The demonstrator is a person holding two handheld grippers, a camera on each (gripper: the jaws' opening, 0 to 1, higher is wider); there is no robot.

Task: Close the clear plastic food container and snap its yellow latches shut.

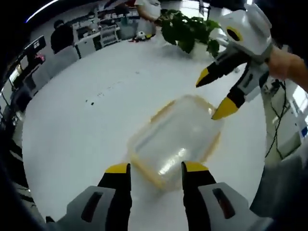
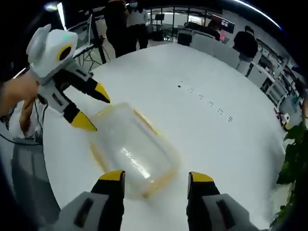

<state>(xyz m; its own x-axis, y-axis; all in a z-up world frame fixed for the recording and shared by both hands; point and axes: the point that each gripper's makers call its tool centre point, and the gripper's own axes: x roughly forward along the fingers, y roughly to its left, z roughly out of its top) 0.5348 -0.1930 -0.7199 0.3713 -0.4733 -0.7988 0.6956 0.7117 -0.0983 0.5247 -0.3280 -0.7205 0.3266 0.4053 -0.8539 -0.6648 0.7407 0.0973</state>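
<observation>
- The clear box (image 1: 174, 140) with yellow edges sits mid-frame on the white table (image 1: 86, 125).
- The left gripper (image 1: 155, 169) is released, jaws apart at its near end.
- The right gripper (image 2: 153, 178) is released too.

bright, even overhead light washes the white table (image 1: 96, 120) almost shadowless. glare streaks the clear container (image 1: 175, 139) lid, its edges soft with motion blur. fisheye bending curves the room at both views' edges, where detail goes dim.
</observation>
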